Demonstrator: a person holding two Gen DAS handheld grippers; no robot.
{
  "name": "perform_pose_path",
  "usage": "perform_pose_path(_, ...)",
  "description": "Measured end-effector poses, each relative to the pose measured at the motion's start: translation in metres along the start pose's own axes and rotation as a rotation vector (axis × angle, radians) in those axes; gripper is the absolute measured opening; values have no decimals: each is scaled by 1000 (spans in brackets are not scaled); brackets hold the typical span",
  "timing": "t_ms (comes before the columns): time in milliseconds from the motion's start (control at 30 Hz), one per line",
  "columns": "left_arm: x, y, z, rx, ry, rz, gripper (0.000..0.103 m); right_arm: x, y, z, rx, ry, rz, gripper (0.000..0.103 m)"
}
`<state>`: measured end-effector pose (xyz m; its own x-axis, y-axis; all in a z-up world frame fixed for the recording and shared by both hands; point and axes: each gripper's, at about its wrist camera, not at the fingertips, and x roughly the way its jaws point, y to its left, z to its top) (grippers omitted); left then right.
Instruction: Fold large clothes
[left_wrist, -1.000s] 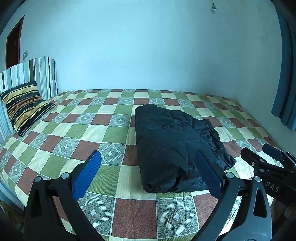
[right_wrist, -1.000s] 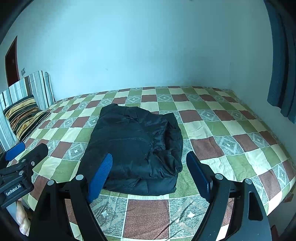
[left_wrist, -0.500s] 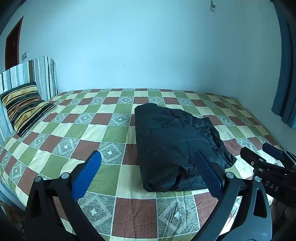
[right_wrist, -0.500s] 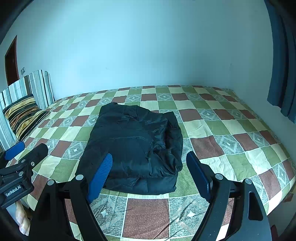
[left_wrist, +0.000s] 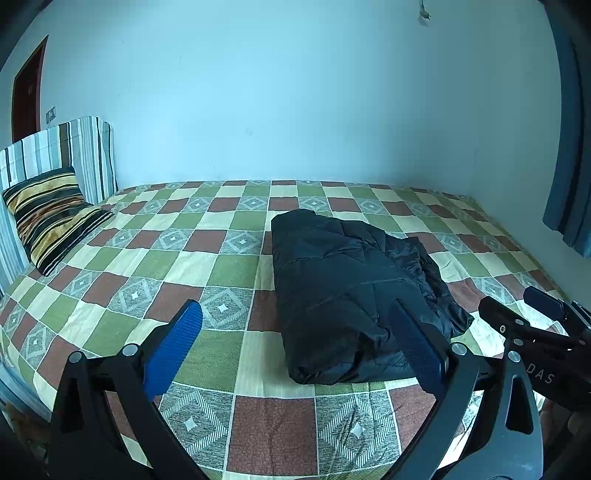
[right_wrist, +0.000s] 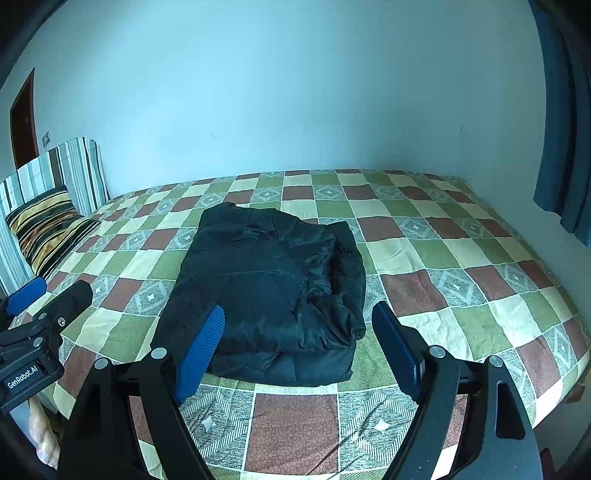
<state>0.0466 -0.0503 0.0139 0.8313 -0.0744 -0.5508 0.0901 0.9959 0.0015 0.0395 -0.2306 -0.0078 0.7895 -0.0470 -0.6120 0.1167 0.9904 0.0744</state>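
Note:
A black padded jacket (left_wrist: 347, 291) (right_wrist: 273, 291) lies folded into a thick rectangular bundle on the checkered bedspread (left_wrist: 155, 266) (right_wrist: 461, 280), near the bed's front edge. My left gripper (left_wrist: 295, 343) hovers above the front of the bed, open, with nothing between its blue pads (left_wrist: 173, 350); the jacket lies beyond its right finger. My right gripper (right_wrist: 299, 343) is also open and empty, held back from the jacket's near edge. Each gripper shows in the other's view: the right one (left_wrist: 532, 325) at the right edge, the left one (right_wrist: 40, 302) at the left edge.
A striped cushion (left_wrist: 51, 214) (right_wrist: 44, 225) leans on a striped headboard (left_wrist: 74, 147) at the bed's left end. A pale wall runs behind the bed. A dark blue curtain (left_wrist: 569, 147) (right_wrist: 565, 129) hangs at the right. A person's bare foot (right_wrist: 44, 432) shows at the lower left.

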Motion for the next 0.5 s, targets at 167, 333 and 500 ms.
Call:
perform_pose_path(167, -1, 0, 0, -1, 1, -1, 100, 0, 1, 0, 1, 0, -1, 81)
perform_pose_path(333, -3, 2, -1, 2, -6, -2, 100, 1, 1, -2, 0, 1, -2, 81)
perform_pose_path(500, -3, 1, -2, 6, -6, -8, 100, 1, 0, -1, -1, 2, -2, 81)
